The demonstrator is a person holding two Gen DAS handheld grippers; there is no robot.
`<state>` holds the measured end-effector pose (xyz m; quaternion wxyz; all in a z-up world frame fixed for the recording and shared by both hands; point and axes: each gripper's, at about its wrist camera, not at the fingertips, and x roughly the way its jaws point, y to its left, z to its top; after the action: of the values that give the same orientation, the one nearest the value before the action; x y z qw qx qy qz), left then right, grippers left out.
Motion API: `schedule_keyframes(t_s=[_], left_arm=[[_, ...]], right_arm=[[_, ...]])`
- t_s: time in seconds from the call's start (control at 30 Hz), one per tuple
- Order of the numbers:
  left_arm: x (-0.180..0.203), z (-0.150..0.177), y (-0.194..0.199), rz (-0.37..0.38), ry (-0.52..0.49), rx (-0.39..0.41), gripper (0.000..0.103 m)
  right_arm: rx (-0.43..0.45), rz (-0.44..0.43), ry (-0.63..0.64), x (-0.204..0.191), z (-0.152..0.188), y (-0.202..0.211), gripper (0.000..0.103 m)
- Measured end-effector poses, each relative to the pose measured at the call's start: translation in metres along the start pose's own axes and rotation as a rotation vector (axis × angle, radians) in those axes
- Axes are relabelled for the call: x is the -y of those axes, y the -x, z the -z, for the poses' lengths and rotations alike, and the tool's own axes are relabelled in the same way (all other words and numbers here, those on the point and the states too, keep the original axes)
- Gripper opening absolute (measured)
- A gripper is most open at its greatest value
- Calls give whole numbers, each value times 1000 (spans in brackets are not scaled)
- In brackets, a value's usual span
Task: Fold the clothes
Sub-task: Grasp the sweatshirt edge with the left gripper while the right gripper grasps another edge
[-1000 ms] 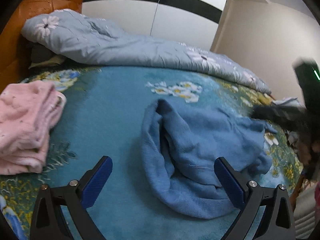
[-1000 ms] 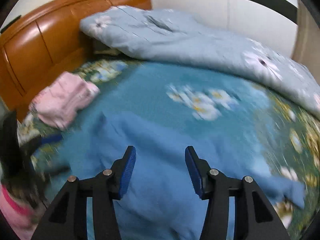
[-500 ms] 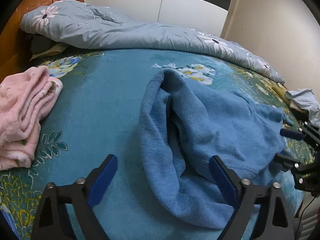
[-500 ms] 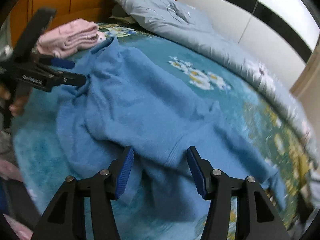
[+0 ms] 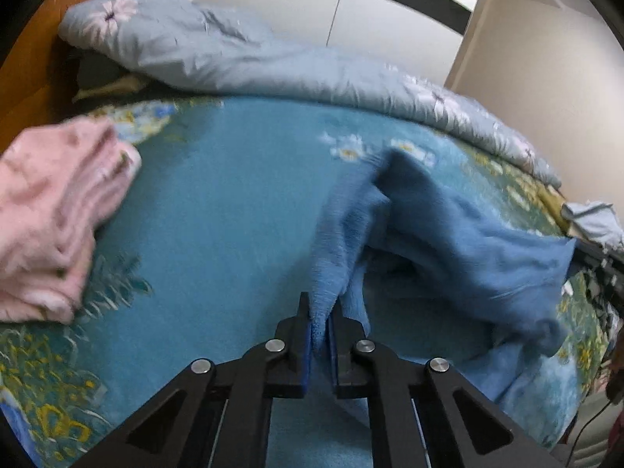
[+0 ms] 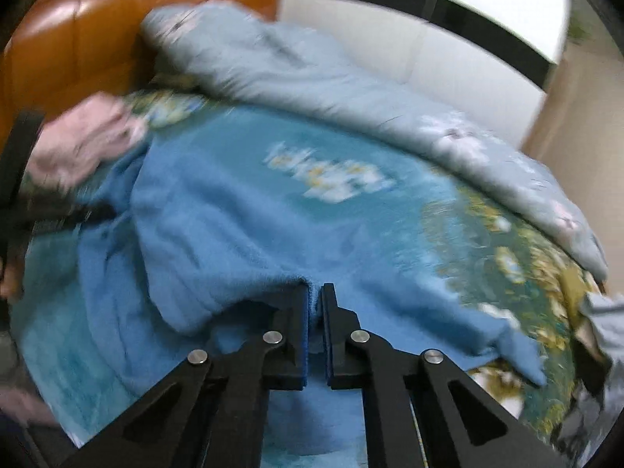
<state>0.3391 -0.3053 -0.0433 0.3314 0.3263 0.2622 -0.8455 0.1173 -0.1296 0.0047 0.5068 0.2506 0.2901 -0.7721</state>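
Pinching fuzzy blue fleece garment [image 5: 448,226] edges — left gripper [image 5: 320,319] and right gripper [image 6: 315,304] both clamped on bunched folds.

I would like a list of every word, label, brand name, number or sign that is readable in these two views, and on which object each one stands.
None: no text can be read in either view.
The blue garment, the pink folded clothes, the floral quilt and the bed cover show only flower patterns or plain fabric.
Both tongs, left and right, show no readable marking.
The right wrist view is motion-blurred.
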Motion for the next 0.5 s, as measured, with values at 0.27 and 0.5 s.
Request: schedule_keyframes(t_s=[0.27,0.5], left_arm=[[13,-41,98,74,-55,268,6],[23,-52,183,153,-121,427,6]], right_arm=[[256,167,-209,68,-43,105,4],[487,267,-239,76,-55,220,2]])
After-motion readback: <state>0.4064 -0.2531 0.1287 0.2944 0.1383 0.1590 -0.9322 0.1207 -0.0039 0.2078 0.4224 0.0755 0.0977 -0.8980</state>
